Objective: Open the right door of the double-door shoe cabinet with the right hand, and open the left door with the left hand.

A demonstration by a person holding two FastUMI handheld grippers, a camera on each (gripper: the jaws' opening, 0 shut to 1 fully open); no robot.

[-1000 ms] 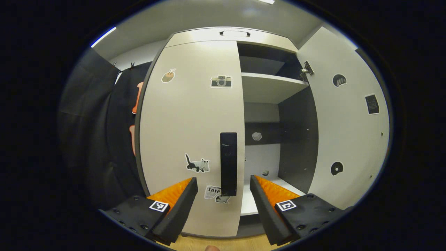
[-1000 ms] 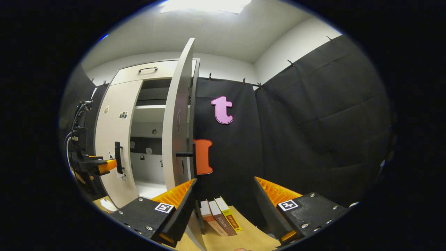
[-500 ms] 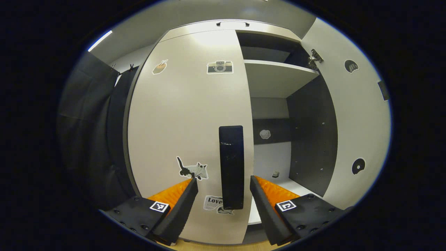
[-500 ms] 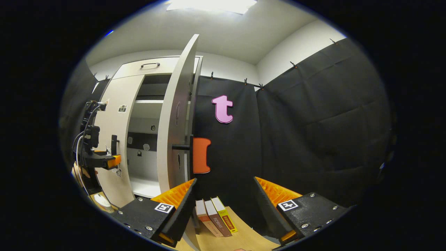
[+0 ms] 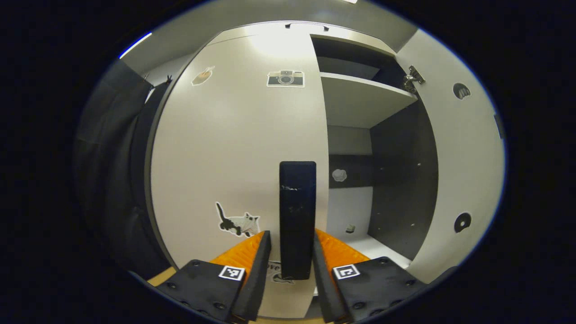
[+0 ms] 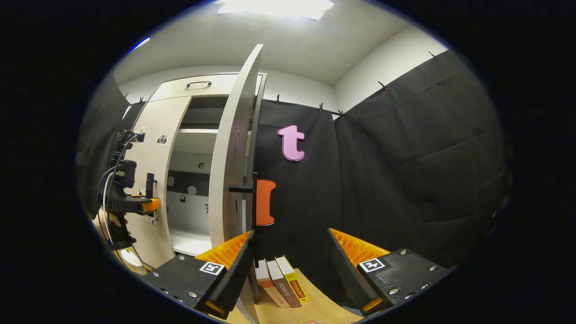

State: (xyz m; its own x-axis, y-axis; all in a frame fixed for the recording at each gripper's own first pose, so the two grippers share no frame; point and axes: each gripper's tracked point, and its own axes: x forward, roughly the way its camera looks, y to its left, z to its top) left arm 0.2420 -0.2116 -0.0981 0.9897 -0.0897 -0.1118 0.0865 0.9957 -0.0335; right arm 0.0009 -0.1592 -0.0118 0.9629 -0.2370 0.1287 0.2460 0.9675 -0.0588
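The shoe cabinet's left door [image 5: 234, 148] is closed, with a black bar handle [image 5: 297, 211] near its right edge. My left gripper [image 5: 291, 234] straddles the lower part of that handle. Its right finger is at the handle's edge, and a thin gap shows on the left side. The right door [image 5: 463, 157] stands swung open, seen edge-on in the right gripper view [image 6: 234, 157], its handle [image 6: 239, 189] pointing right. My right gripper [image 6: 290, 252] hangs open beside this door, holding nothing. The left gripper [image 6: 135, 204] also appears at the left door [image 6: 150, 157], held by a hand.
Inside the cabinet are a white shelf [image 5: 360, 96] and a dark side wall [image 5: 400, 180]. Three books [image 6: 281, 283] lean on the wooden floor below the open door. Black cloth walls close in on the right and behind.
My left gripper moved in to the left door's handle and its fingers narrowed around it. The right gripper barely shifted; the right door stays open.
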